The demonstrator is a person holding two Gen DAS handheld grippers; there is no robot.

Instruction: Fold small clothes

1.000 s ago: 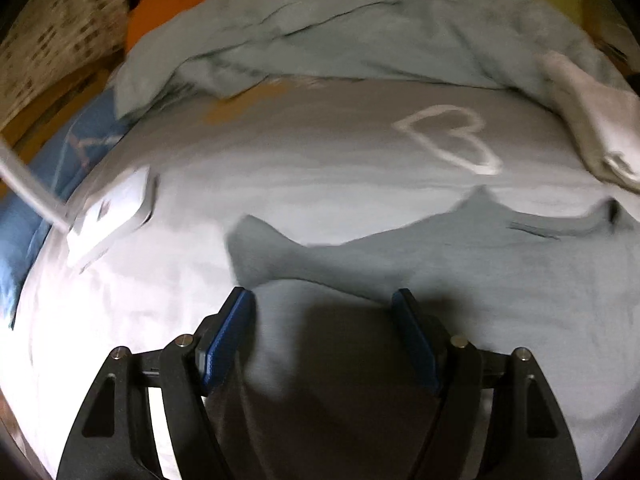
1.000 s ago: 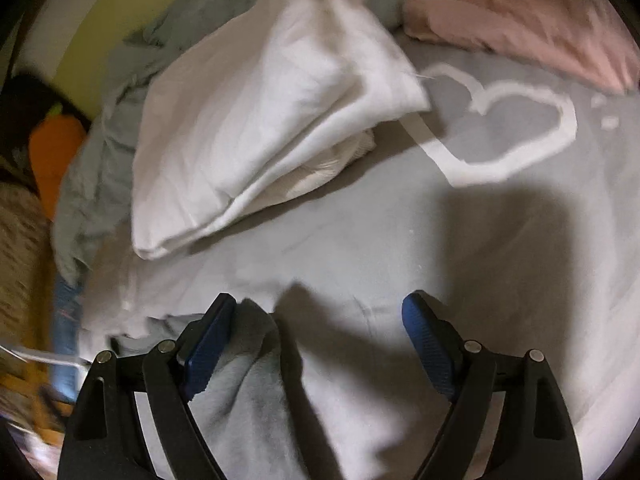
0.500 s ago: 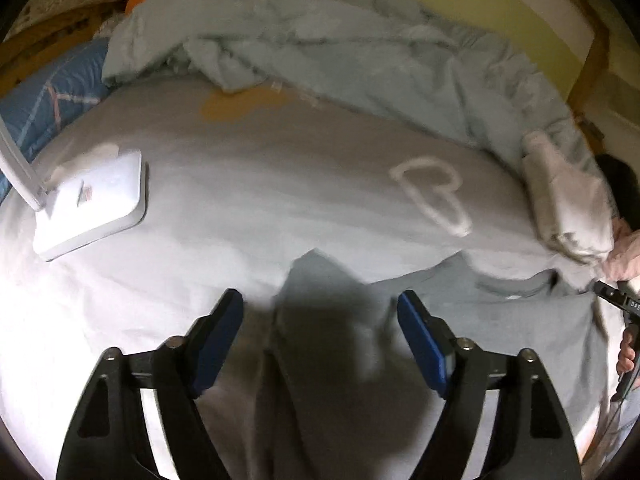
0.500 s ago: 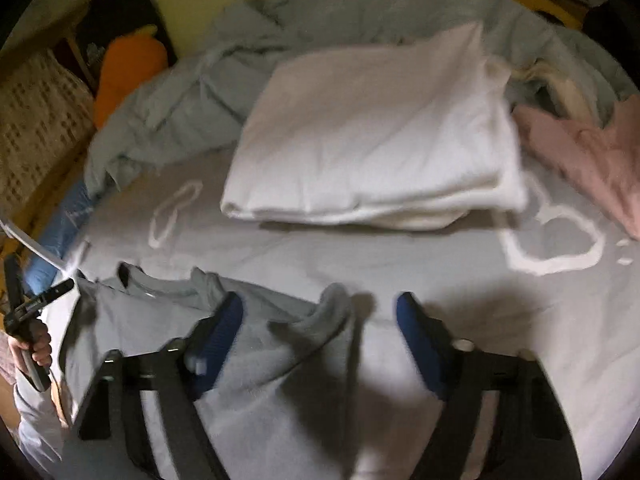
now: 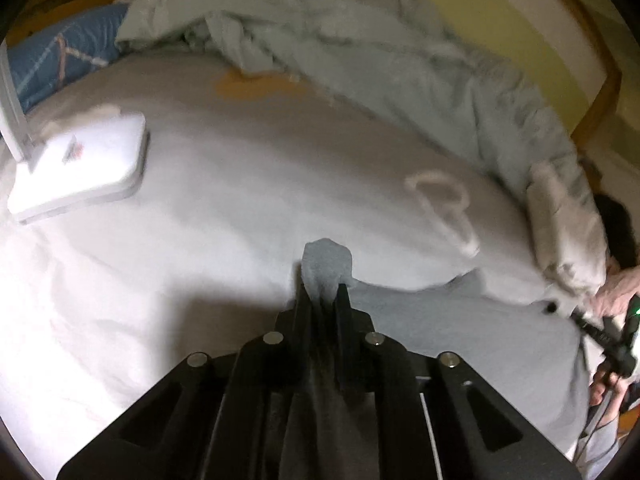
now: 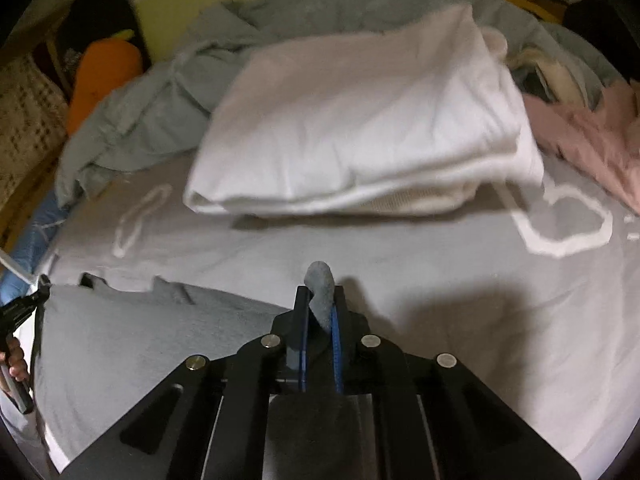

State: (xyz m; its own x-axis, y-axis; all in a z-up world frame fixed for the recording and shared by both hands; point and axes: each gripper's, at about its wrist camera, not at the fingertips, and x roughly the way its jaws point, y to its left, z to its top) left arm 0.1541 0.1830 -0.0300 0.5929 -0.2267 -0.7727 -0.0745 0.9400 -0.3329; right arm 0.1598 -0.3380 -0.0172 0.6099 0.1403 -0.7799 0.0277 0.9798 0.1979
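Lying flat on the near part of the bed: one small grey shirt, spread over a grey sheet with white heart outlines. Left gripper has just been closing and now pinches one corner tuft of the shirt; right gripper, likewise just closed, pinches the opposite corner. Fabric reads soft, light, limp; likely to sag and drape between holds, so corners and hems suit best. Far side: folded white garment, crumpled pale blue blanket. Left: white lamp base.
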